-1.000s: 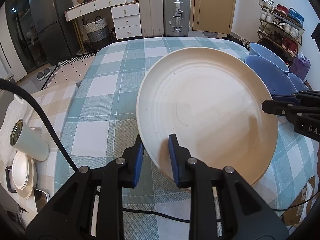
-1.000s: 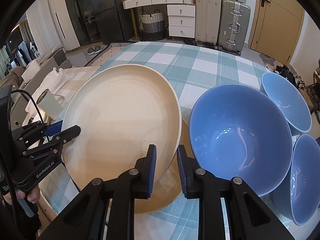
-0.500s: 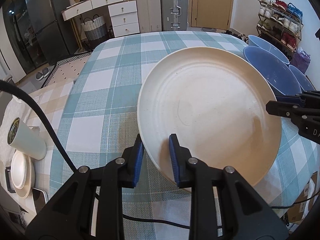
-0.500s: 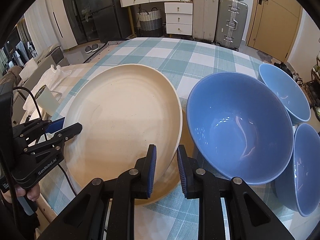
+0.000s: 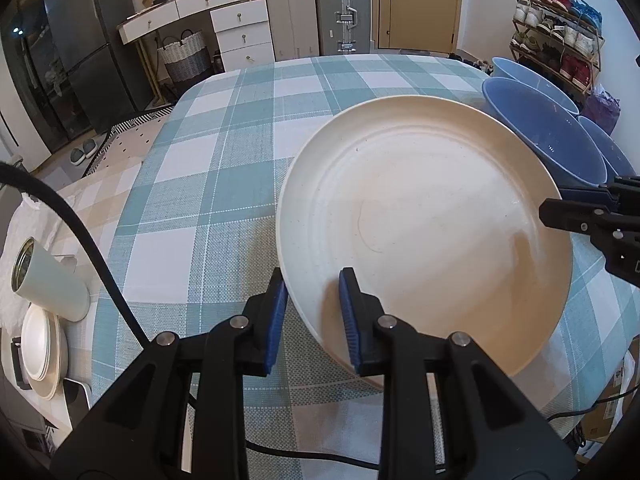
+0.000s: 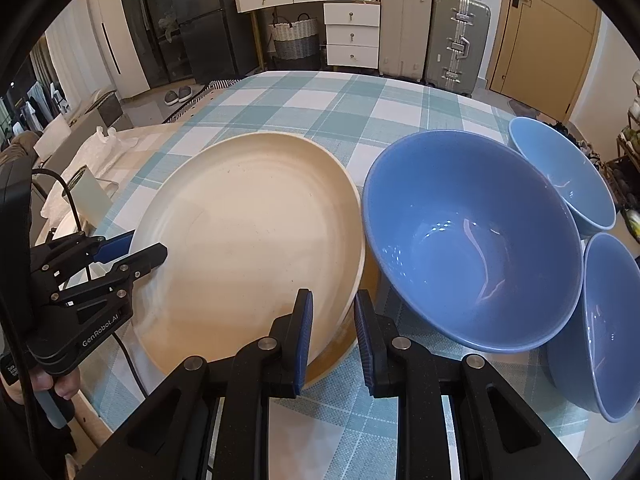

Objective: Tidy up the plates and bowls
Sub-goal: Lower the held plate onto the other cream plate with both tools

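Note:
A large cream plate (image 5: 424, 220) is held over the checked tablecloth, with a second cream plate (image 6: 344, 344) showing under its edge in the right wrist view. My left gripper (image 5: 310, 312) is shut on the plate's near rim. My right gripper (image 6: 332, 332) is shut on the opposite rim of the same plate (image 6: 248, 240). Three blue bowls stand to the right: a big one (image 6: 472, 240), a smaller one behind (image 6: 564, 176) and one at the right edge (image 6: 608, 324). The big bowl also shows in the left wrist view (image 5: 548, 136).
The table (image 5: 224, 152) has a teal and white checked cloth. Left of it are a white tumbler (image 5: 48, 280) and stacked white plates (image 5: 40, 352) on a lower surface. A black cable (image 5: 96, 256) runs along the left. Suitcases, drawers and a shoe rack stand behind.
Both grippers and the plate have moved slightly back toward the near side of the table; the plate sits lower and flatter. Both grips are unchanged.

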Tool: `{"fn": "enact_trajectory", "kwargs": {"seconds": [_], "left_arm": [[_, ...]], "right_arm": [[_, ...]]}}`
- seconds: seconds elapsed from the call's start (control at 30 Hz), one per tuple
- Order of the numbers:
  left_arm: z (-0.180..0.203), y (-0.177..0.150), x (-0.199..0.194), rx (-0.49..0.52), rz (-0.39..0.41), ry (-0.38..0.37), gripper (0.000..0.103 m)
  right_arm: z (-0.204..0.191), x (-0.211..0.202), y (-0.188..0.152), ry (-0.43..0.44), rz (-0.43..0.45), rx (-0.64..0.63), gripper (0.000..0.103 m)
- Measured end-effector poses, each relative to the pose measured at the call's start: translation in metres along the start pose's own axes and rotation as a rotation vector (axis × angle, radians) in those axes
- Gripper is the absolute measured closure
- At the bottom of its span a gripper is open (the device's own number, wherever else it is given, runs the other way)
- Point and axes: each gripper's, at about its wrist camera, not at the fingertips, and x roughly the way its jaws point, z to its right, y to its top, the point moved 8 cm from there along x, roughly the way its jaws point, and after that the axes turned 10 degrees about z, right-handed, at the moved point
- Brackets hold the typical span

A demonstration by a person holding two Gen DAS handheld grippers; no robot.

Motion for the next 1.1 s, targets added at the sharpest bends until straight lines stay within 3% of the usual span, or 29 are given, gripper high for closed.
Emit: {"fn": "enact_trajectory", "kwargs": {"seconds": [1.1], "left_arm": [[0.012, -0.009, 0.015, 0.074, 0.008, 0.055, 0.080]], "right_arm": [[-0.002, 0.008, -0.022, -0.116, 0.000, -0.102, 0.081]]}}
